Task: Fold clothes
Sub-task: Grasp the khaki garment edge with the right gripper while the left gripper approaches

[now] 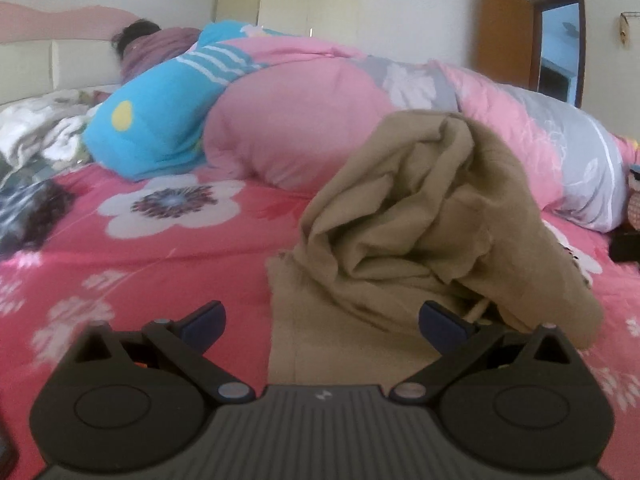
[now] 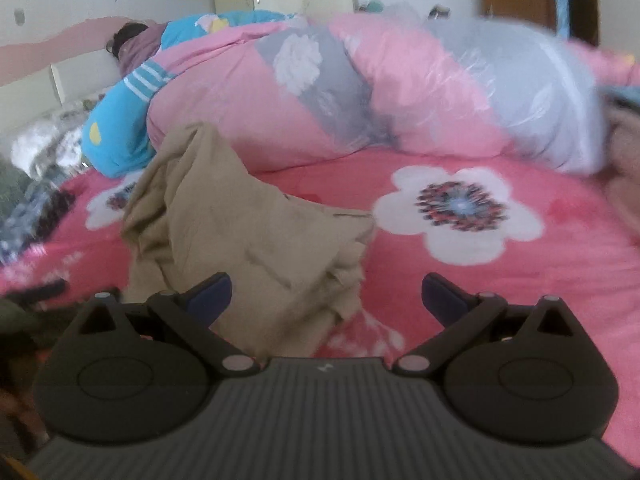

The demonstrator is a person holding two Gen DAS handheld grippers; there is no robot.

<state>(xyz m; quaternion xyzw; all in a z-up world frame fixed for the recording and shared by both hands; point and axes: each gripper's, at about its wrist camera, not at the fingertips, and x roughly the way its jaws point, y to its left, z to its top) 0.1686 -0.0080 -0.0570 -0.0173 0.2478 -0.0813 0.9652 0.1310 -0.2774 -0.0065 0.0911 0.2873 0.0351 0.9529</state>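
Note:
A crumpled tan garment (image 1: 420, 232) lies in a heap on the pink flowered bedspread (image 1: 160, 256). My left gripper (image 1: 322, 322) is open, low over the garment's near flat edge, with cloth between its blue fingertips (image 1: 442, 326) but not pinched. In the right wrist view the same tan garment (image 2: 240, 232) lies ahead and to the left. My right gripper (image 2: 326, 300) is open, its left fingertip (image 2: 212, 296) over the cloth's near corner, its right one over bare bedspread (image 2: 520, 300).
A rolled pink and grey quilt (image 1: 360, 120) and a blue blanket (image 1: 160, 120) lie across the bed behind the garment. A person (image 1: 136, 40) lies by the headboard at the far left. Dark patterned cloth (image 1: 28, 208) sits at the left edge. A wooden door (image 1: 508, 40) stands open.

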